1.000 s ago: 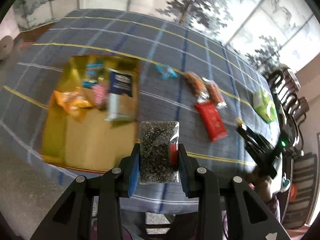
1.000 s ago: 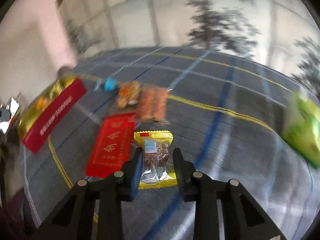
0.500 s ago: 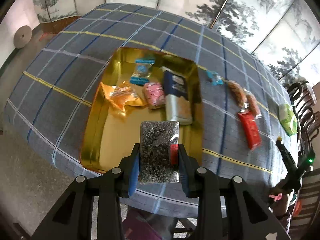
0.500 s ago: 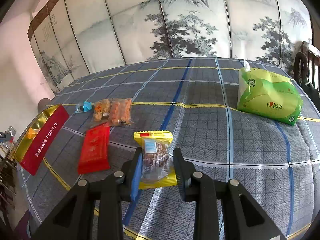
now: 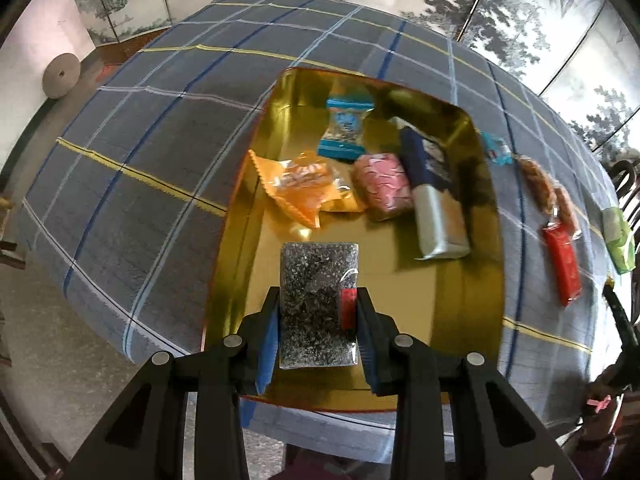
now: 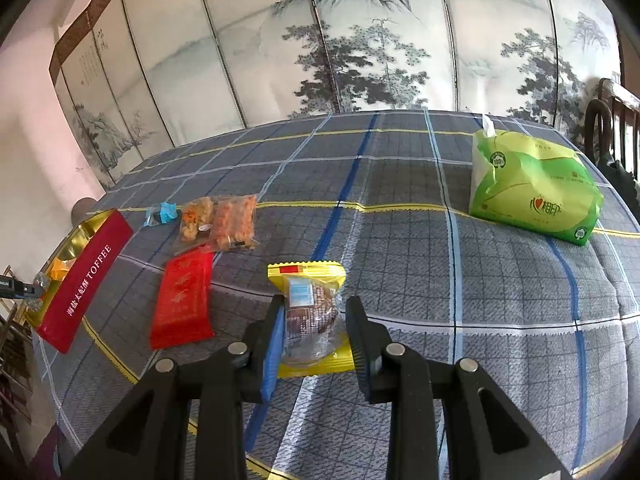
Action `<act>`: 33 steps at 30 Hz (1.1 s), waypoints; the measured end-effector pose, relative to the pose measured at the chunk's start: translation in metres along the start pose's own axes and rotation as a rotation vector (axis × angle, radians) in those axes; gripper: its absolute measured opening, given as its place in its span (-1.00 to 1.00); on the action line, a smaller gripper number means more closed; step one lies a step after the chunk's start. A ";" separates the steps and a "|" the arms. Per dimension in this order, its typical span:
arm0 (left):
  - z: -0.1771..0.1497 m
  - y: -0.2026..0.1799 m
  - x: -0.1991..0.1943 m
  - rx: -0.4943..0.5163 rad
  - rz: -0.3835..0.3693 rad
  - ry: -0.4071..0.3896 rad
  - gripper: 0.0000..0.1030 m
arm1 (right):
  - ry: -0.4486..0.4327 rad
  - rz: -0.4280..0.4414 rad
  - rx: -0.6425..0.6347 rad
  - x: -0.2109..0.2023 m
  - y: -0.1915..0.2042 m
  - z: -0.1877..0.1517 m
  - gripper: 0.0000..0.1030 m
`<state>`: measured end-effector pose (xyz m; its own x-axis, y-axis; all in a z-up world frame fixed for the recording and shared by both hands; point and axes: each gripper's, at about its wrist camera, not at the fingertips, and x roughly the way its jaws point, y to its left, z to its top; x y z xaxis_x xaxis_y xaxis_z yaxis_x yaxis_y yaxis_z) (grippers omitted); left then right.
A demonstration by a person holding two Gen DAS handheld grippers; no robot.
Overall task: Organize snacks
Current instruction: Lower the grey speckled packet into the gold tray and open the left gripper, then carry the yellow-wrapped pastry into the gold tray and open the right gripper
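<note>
Snacks: loose packets, part sorted into a gold-lined rectangular tin (image 5: 486, 184) on the checked-cloth worktop (image 5: 160, 152).
Left gripper (image 5: 318, 312): jaws clamped on a clear packet of dark speckled seeds (image 5: 316, 300), held above the tin's near end.
Right gripper (image 6: 314, 324): jaws clamped on a yellow-edged clear packet with a brown sweet (image 6: 310, 312), held over the worktop, well apart from the tin.
Done: four packets lie in the tin: orange (image 5: 300, 188), blue (image 5: 346, 128), pink (image 5: 384, 186), navy-and-silver (image 5: 436, 196).
Left: both held packets; on the cloth, a red sachet (image 6: 184, 300), a clear packet of orange pieces (image 6: 220, 222), a small blue sweet (image 6: 162, 213).
Writing: "TOFFEE", after Chinese characters, on the tin's red side (image 6: 86, 280); Chinese characters on a green tissue pack (image 6: 532, 192).
</note>
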<state>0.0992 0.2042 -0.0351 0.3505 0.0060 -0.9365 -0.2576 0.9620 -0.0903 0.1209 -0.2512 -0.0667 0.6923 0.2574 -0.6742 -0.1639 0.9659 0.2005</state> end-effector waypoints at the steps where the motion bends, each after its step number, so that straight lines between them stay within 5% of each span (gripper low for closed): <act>1: 0.000 0.002 0.002 0.000 0.005 0.001 -0.40 | 0.002 -0.001 -0.001 0.000 0.000 0.000 -0.41; 16: -0.003 0.012 0.013 0.030 0.054 -0.035 -0.35 | 0.021 -0.016 -0.001 0.004 0.001 0.000 -0.41; 24: -0.012 -0.010 -0.007 0.134 0.135 -0.149 0.20 | 0.018 -0.020 0.004 0.005 0.000 0.000 -0.41; 33: -0.028 0.001 -0.037 0.091 0.120 -0.233 0.22 | 0.012 -0.033 -0.008 0.003 0.008 -0.002 -0.41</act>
<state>0.0604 0.1971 -0.0102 0.5231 0.1741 -0.8343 -0.2314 0.9712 0.0575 0.1200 -0.2429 -0.0684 0.6892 0.2252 -0.6887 -0.1463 0.9741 0.1722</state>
